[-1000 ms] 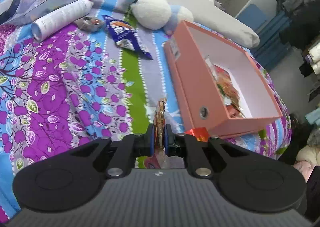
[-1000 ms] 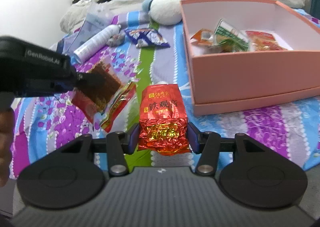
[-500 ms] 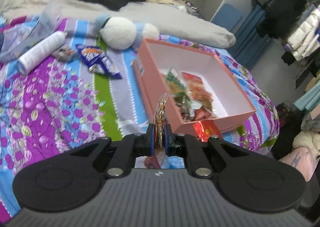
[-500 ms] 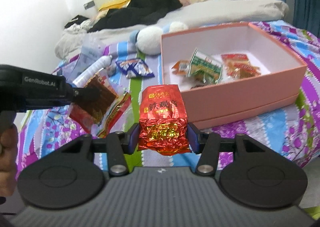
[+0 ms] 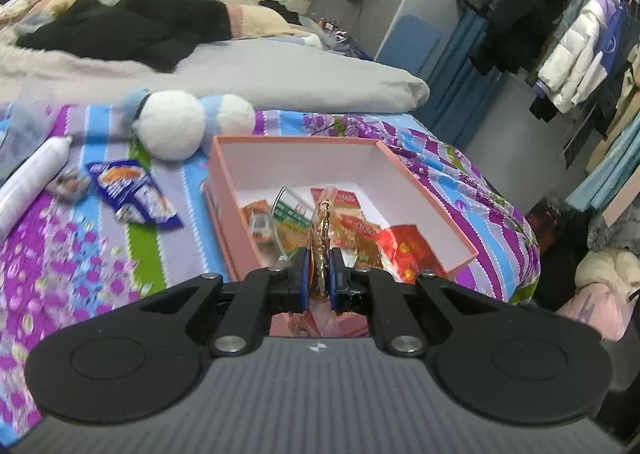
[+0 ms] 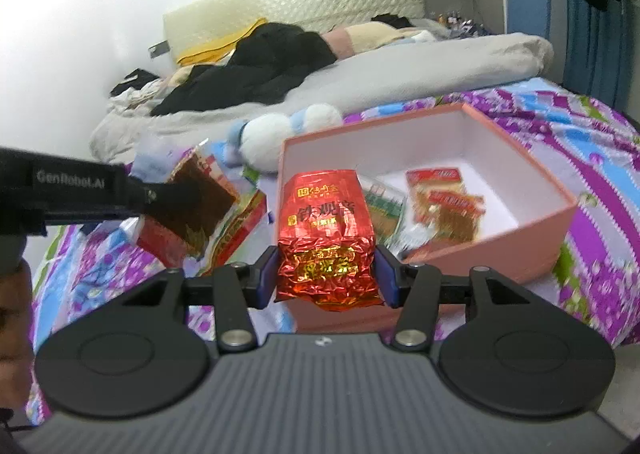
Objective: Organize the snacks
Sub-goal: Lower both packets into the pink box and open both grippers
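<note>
My left gripper [image 5: 320, 278] is shut on a flat red and brown snack packet [image 5: 322, 230], seen edge-on, held above the near left corner of the pink box [image 5: 228, 189]. The same packet [image 6: 200, 209] shows in the right wrist view, hanging from the left gripper to the left of the box [image 6: 532, 250]. My right gripper [image 6: 326, 278] is shut on a red foil tea packet [image 6: 326, 230] and holds it over the box's near left corner. Several snack packets [image 6: 444, 201] lie inside the box.
A blue snack packet [image 5: 128, 195], a small wrapped item [image 5: 68, 183] and a white tube [image 5: 28, 177] lie on the flowered bedspread left of the box. A white and blue plush toy [image 5: 176, 125] sits behind it. Grey duvet and dark clothes lie at the back.
Both grippers have risen and moved forward toward the box with their packets. The box now sits straight ahead and closer, and its contents show from above.
</note>
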